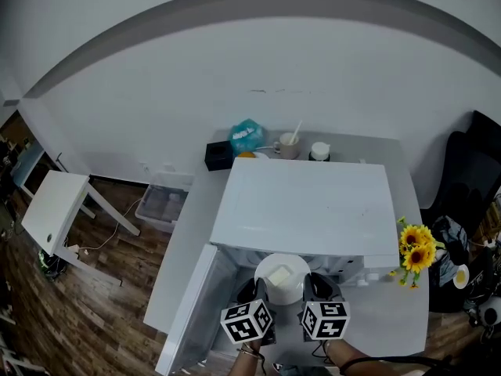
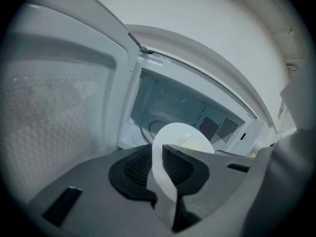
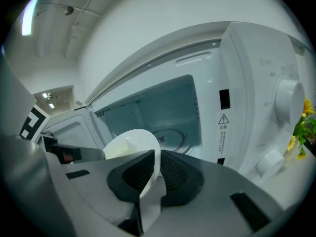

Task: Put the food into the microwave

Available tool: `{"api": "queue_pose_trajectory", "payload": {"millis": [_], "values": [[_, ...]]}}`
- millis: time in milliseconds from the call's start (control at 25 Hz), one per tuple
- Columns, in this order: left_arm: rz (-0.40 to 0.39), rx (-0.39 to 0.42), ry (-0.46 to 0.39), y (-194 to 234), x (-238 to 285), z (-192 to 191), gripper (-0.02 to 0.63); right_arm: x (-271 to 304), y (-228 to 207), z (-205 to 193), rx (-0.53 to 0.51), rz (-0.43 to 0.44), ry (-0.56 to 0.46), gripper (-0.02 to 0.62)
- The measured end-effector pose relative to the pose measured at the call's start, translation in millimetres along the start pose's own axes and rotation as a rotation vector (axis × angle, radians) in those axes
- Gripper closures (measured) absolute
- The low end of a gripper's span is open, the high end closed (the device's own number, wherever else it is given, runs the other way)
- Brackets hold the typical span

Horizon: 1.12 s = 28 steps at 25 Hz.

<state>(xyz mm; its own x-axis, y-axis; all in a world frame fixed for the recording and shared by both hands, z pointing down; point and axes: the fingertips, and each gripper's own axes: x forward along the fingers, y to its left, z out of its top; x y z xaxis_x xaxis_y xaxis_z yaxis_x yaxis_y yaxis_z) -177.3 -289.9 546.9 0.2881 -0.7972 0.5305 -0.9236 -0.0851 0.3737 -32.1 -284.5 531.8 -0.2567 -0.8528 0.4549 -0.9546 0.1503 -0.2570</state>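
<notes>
A white plate (image 1: pixel 282 280) carrying a pale block of food (image 1: pixel 279 275) hangs in front of the open white microwave (image 1: pixel 309 206). My left gripper (image 1: pixel 252 294) is shut on the plate's left rim (image 2: pixel 160 164), and my right gripper (image 1: pixel 319 291) is shut on its right rim (image 3: pixel 152 174). Past the plate, both gripper views look into the lit cavity (image 3: pixel 168 115) with its glass turntable (image 3: pixel 170 138). The microwave door (image 2: pixel 54 107) stands swung open to the left (image 1: pixel 192 308).
The control panel with two knobs (image 3: pixel 289 102) is to the right of the cavity. Sunflowers (image 1: pixel 416 249) stand on the counter at the right. Behind the microwave are a cup (image 1: pixel 288 143), a black box (image 1: pixel 219 155) and a teal bag (image 1: pixel 246 137).
</notes>
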Motion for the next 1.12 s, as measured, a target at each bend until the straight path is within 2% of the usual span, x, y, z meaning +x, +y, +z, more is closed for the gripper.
{"api": "queue_pose_trajectory", "payload": {"millis": [320,680,1120], "values": [[0.012,0.019,-0.009,2.4,9.6,3.4,0.54,12.0,-4.3,-2.4,0.044,-0.012,-0.014,0.551],[0.015,-0.01,-0.035,10.1,26.6,2.1,0.54,26.2,-7.5,-2.4,0.054,-0.048,-0.05,0.551],[-0.007,0.019,-0.064,11.4,51.8,15.1,0.54,43.8,-16.6,-0.4,0.12,-0.078,-0.082,0.551]]}}
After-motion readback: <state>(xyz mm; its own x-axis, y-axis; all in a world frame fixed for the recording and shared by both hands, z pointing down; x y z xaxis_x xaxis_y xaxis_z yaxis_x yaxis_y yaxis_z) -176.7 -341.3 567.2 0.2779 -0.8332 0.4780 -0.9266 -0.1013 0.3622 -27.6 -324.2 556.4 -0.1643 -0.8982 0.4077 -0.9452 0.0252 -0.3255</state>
